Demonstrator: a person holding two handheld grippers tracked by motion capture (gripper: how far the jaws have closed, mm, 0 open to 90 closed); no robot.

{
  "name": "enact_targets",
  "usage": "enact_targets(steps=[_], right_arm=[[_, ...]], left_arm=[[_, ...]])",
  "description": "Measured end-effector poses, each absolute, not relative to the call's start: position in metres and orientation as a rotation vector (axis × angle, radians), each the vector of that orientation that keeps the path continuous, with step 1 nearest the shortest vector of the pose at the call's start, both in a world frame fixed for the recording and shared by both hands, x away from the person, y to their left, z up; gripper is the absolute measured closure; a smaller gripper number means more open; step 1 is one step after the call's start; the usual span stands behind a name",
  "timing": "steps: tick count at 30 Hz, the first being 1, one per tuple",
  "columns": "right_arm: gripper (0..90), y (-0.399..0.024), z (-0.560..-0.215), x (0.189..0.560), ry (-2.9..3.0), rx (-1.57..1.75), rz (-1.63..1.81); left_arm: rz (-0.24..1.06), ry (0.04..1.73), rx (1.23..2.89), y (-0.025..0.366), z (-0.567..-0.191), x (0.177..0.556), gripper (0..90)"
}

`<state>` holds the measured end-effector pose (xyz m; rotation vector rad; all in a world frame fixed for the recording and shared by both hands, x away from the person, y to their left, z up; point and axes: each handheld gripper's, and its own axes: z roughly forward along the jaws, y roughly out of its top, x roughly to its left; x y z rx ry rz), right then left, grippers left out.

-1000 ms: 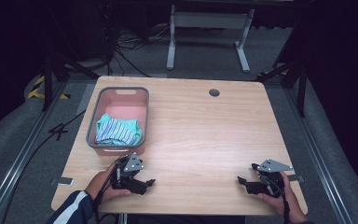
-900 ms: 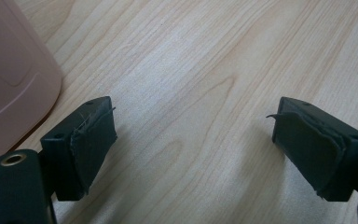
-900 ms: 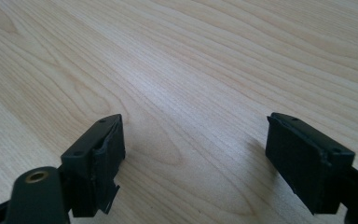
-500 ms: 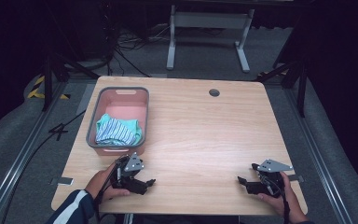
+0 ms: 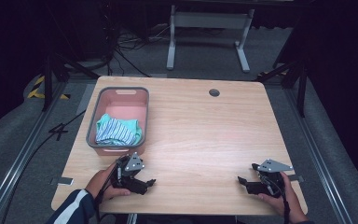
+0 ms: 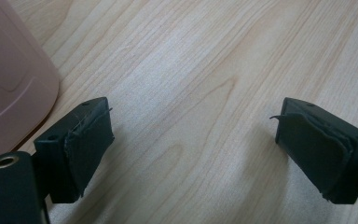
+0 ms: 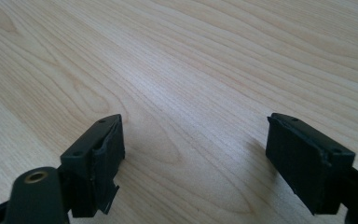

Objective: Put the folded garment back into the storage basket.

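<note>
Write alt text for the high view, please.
A person rests the left gripper and right gripper, both open, on the near edge of a wooden table. A pink bin beyond the left gripper holds a striped cloth.

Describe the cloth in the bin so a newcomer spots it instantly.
On the wooden table, look to the far-left side for the pink bin. The crumpled cloth lies in its near half, teal with blue and white stripes, the only fabric on the table.

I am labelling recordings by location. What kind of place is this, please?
Probably a lab or studio set up for recording: a wooden table ringed by dark drapes, cables on the grey floor, and a metal stand behind. A pink basket holds cloth.
</note>
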<state>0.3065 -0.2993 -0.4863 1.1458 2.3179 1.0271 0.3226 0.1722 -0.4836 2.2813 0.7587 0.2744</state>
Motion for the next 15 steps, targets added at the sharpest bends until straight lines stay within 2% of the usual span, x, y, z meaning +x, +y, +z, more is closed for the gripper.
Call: enact_targets(steps=[15], right_arm=[[19.8, -0.2998, -0.4864, 0.3067, 2.323, 1.143, 1.032]], left_arm=[[0.282, 0.762, 2.286, 0.1719, -0.4834, 0.3234, 9.4]])
